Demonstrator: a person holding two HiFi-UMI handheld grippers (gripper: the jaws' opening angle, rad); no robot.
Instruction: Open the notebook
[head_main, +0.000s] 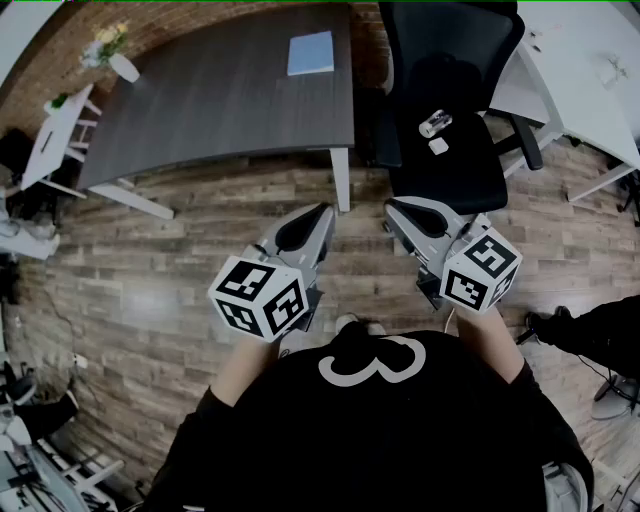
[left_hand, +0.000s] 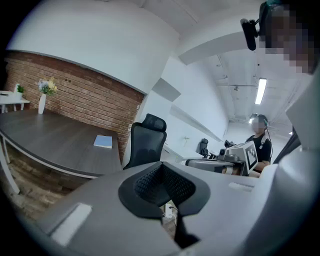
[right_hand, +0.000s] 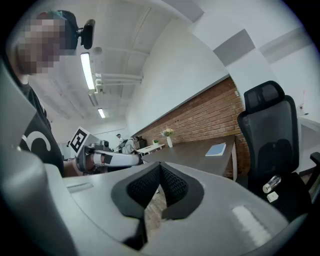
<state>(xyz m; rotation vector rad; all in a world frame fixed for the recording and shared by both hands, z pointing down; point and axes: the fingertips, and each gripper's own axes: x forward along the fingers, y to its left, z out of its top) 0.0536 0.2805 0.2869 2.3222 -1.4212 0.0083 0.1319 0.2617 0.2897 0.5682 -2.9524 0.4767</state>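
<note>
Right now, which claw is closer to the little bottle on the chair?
Right. The right gripper hangs just short of the chair bearing the bottle; the left gripper hangs further left, before the table leg.

Dark table (head_main: 230, 100) with blue notebook (head_main: 310, 53) and white flower vase (head_main: 124, 66)

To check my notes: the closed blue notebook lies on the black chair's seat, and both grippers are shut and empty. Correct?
No: the head view shows the closed blue notebook on the dark table, not the chair seat. The left gripper and right gripper are shut and empty.
</note>
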